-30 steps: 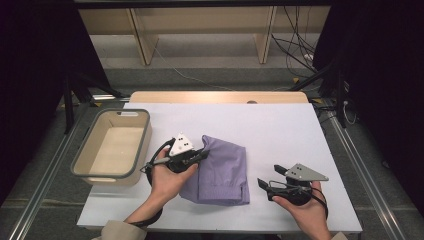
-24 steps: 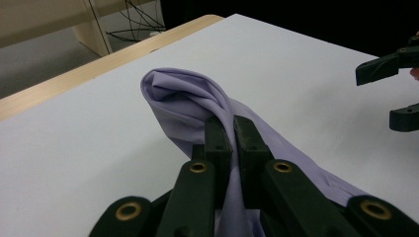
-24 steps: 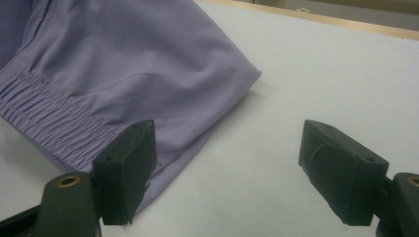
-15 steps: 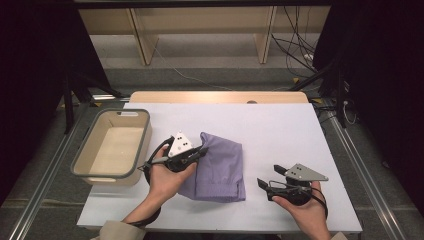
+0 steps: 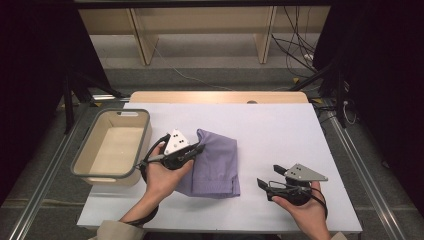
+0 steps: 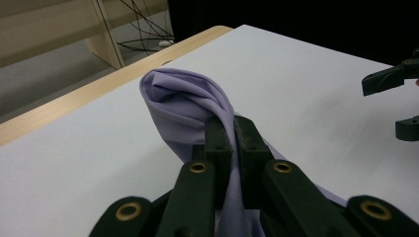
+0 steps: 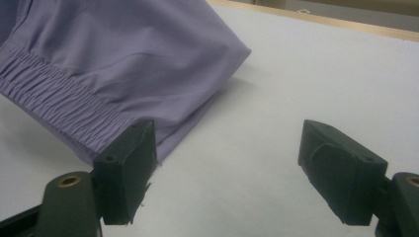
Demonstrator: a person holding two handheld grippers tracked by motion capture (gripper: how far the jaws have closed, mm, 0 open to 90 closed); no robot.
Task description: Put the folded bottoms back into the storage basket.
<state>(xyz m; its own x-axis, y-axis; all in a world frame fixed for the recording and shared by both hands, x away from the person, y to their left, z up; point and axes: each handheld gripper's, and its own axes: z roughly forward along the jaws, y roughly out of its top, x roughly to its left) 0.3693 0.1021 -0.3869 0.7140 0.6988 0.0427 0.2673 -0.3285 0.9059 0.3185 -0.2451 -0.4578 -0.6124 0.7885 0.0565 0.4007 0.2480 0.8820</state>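
Little has changed; left gripper (image 5: 199,147) stays clamped on purple cloth (image 5: 216,165); right gripper (image 5: 270,176) rests open.

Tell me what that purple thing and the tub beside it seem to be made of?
The purple garment looks like thin, smooth woven fabric with a matte finish: it folds softly, and one edge is gathered like an elastic waistband. The left hand-held gripper pinches a fold of it. The tub seems to be moulded plastic, cream inside with a grey-green rim, faintly glossy; it could be something else rigid.
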